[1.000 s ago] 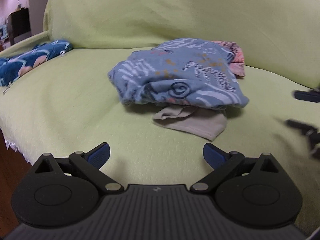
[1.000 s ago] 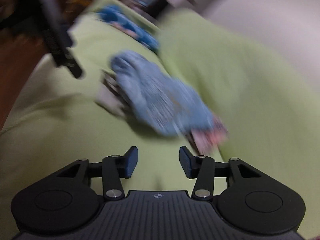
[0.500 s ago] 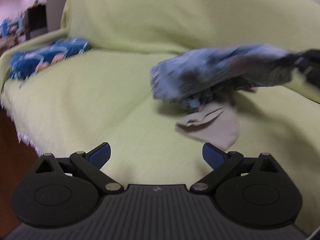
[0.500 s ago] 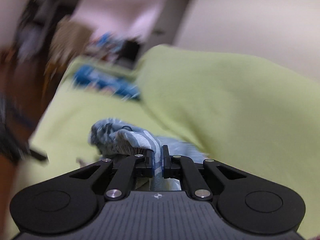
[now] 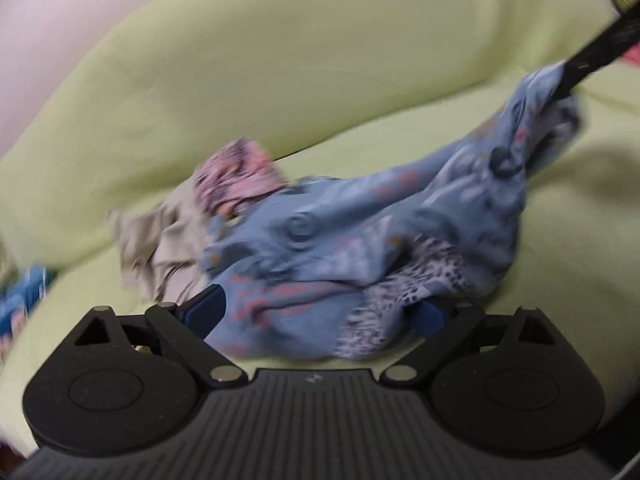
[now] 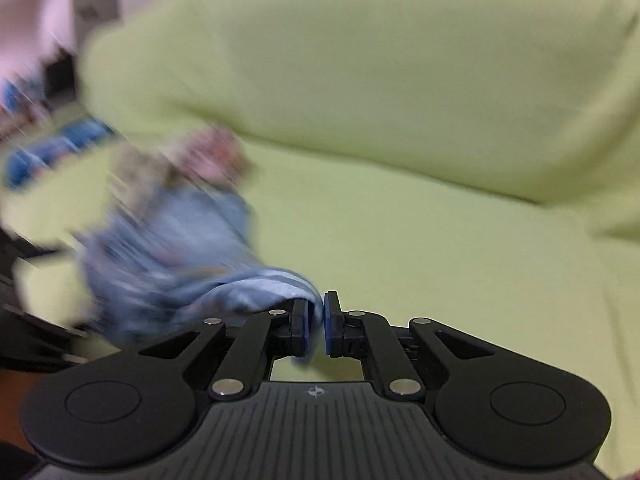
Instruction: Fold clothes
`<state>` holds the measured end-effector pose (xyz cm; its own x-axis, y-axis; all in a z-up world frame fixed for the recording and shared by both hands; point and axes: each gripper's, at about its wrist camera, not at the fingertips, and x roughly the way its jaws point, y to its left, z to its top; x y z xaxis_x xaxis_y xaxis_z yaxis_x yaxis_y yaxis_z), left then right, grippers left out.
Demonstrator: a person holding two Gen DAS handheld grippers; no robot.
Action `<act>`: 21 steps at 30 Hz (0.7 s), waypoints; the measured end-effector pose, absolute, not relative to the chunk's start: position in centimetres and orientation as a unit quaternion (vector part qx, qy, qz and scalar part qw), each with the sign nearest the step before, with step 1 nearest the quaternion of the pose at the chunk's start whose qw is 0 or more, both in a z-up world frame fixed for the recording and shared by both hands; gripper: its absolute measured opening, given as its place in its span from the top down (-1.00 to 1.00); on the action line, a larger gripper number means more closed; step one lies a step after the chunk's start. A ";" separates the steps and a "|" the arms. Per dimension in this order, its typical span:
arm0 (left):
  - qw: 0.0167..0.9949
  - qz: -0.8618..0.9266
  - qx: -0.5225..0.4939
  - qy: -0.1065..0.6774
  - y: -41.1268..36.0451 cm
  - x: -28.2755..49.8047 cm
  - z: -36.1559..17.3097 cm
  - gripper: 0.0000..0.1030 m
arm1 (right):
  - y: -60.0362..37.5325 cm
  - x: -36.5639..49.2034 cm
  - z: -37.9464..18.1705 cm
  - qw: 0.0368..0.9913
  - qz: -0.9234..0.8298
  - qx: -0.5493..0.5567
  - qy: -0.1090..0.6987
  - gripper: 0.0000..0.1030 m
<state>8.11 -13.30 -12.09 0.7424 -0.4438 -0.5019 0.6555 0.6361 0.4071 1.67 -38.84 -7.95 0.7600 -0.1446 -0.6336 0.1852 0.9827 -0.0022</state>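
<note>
The right gripper has its jaws almost together, pinching a fold of the blue patterned garment between the blue pads; the gap is widening slightly, with the cloth still between them. From that pinch the garment trails away to the left and farther off, blurred, over the green sofa cover.

The left gripper has its jaws spread wide. The near end of the blue patterned garment lies between the two fingers; it covers part of the right-hand one, and whether either pad touches the cloth cannot be told. From there the garment stretches up and to the right to the right gripper, seen as a dark bar clamping its far corner.

Just left of the garment lies a beige cloth, and just beyond it a pink patterned cloth. Far left, at the sofa's edge, sits a bright blue cloth.
</note>
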 end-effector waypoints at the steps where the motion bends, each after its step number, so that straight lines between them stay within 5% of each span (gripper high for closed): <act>1: 0.881 -0.318 0.299 0.181 -13.4 7.6 -12.3 -0.82 | -39.2 1.7 -8.8 0.934 -0.099 0.025 0.342 0.74; 3: 0.875 -0.324 0.310 0.182 -13.6 6.9 -12.7 -0.72 | -39.7 1.0 -9.8 0.939 -0.088 0.015 0.333 0.61; 6: 0.864 -0.318 0.347 0.178 -14.2 6.5 -13.6 -0.56 | -38.3 -0.2 -11.4 0.944 -0.051 -0.087 0.315 0.00; 10: 0.842 -0.319 0.408 0.153 -15.3 5.1 -15.1 -0.49 | -35.5 -0.4 -14.8 0.912 -0.002 -0.280 0.301 -0.14; 12: 0.831 -0.322 0.432 0.141 -16.0 4.7 -15.8 -0.36 | -35.2 0.1 -16.8 0.894 0.016 -0.344 0.288 -0.09; 13: 0.828 -0.319 0.441 0.136 -16.3 5.0 -16.1 -0.10 | -35.2 0.4 -17.7 0.891 0.026 -0.361 0.275 -0.03; 14: 0.825 -0.316 0.450 0.132 -16.7 5.3 -16.4 0.48 | -35.3 1.0 -18.3 0.892 0.035 -0.368 0.258 0.04; 15: 0.824 -0.310 0.456 0.132 -17.0 5.7 -16.5 0.77 | -35.3 1.7 -18.8 0.894 0.044 -0.375 0.242 0.38; 16: 0.826 -0.297 0.458 0.142 -17.3 6.5 -16.4 0.86 | -35.5 2.5 -18.8 0.895 0.050 -0.373 0.241 0.81; 21: 0.857 -0.277 0.411 0.142 -15.7 7.4 -9.9 0.87 | -36.6 3.6 -13.5 0.936 0.044 -0.282 0.205 0.87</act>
